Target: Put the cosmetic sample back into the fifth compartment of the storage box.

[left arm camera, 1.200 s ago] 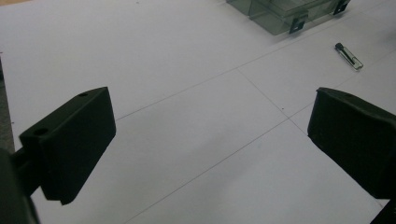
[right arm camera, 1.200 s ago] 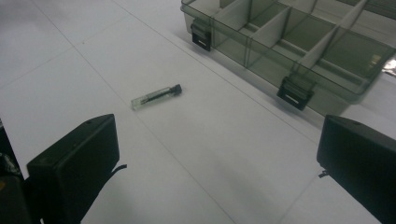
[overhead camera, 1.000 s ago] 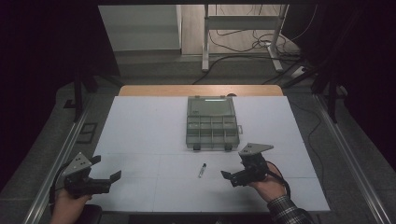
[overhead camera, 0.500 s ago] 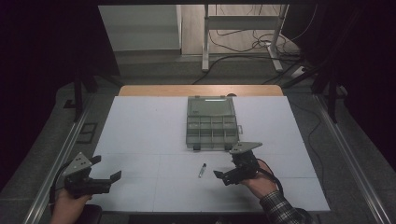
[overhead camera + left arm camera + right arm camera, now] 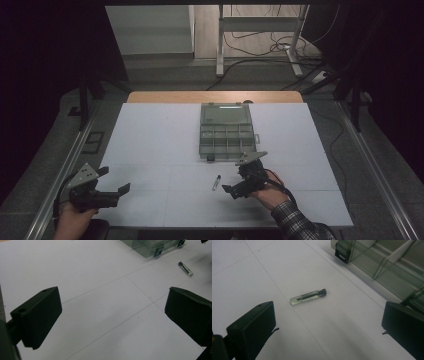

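Vial (image 5: 308, 296): lying flat on the mat (image 5: 160, 140), clear body, black cap
Right gripper (image 5: 234, 190): hovering beside it, jaws apart
Left gripper (image 5: 114, 186): jaws apart

A clear compartment box (image 5: 227, 131) lies open mid-surface (image 5: 150, 145). Just in front of it lies a small vial (image 5: 216, 182). The right gripper (image 5: 234, 190) hovers beside the vial, jaws apart; the left gripper (image 5: 114, 181) sits well left of the box, jaws apart.

One clear compartment box (image 5: 227, 131), one small clear vial (image 5: 216, 181) with a black cap, and two tongs: left (image 5: 114, 188), right (image 5: 234, 189).
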Tool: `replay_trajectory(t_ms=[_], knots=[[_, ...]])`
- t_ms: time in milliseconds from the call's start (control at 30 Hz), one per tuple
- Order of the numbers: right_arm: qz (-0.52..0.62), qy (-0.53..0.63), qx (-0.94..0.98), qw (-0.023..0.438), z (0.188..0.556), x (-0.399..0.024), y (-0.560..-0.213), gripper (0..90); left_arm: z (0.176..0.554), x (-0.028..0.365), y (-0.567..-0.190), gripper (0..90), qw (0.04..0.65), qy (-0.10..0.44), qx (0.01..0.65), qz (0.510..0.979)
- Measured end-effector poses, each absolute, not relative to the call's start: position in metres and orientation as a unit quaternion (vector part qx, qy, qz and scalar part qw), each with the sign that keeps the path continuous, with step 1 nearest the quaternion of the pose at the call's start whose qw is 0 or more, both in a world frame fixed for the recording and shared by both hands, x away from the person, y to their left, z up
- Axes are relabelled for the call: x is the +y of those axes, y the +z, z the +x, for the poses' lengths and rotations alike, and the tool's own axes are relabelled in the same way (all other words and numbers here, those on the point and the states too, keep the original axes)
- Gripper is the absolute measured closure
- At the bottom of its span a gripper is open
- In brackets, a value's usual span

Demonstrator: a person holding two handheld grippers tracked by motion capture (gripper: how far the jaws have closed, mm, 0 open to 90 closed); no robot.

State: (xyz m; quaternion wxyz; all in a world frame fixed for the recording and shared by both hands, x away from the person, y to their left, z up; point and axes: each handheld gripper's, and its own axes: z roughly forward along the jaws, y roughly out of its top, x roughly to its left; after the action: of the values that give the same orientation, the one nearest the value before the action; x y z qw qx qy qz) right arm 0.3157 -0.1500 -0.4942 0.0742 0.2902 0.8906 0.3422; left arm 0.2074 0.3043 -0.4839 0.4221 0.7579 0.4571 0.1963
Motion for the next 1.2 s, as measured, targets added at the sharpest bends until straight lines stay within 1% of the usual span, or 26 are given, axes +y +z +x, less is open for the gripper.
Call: replay_trajectory(t_ms=[267, 467, 533, 567, 600, 700, 1000, 1100, 1200], knots=[[0.281, 0.316, 0.903, 0.072, 0.32, -0.131, -0.5, 0.0, 0.207, 0.304, -0.484, 1.8, 0.422, 0.197, 0.456, 0.759], [0.275, 0.293, 0.914, 0.052, 0.325, -0.116, -0.506, 0.0, 0.207, 0.304, -0.484, 1.7, 0.422, 0.197, 0.455, 0.759], [0.274, 0.29, 0.916, 0.052, 0.326, -0.114, -0.507, 0.0, 0.207, 0.304, -0.484, 1.7, 0.422, 0.197, 0.455, 0.759], [0.273, 0.285, 0.917, 0.051, 0.327, -0.112, -0.509, 2.6, 0.207, 0.304, -0.484, 1.7, 0.421, 0.197, 0.455, 0.76], [0.273, 0.285, 0.917, 0.051, 0.327, -0.112, -0.509, 2.6, 0.207, 0.304, -0.484, 1.7, 0.421, 0.197, 0.455, 0.76], [0.274, 0.285, 0.917, 0.051, 0.328, -0.11, -0.509, 6.7, 0.207, 0.304, -0.484, 1.7, 0.422, 0.196, 0.455, 0.76], [0.249, 0.283, 0.925, 0.047, 0.33, -0.101, -0.512, 27.5, 0.207, 0.304, -0.484, 1.7, 0.42, 0.197, 0.454, 0.761], [0.238, 0.275, 0.93, 0.048, 0.329, -0.095, -0.515, 32.5, 0.207, 0.304, -0.484, 1.7, 0.421, 0.197, 0.454, 0.76], [0.23, 0.269, 0.934, 0.051, 0.329, -0.093, -0.517, 35.0, 0.207, 0.304, -0.484, 1.8, 0.421, 0.197, 0.453, 0.761]])
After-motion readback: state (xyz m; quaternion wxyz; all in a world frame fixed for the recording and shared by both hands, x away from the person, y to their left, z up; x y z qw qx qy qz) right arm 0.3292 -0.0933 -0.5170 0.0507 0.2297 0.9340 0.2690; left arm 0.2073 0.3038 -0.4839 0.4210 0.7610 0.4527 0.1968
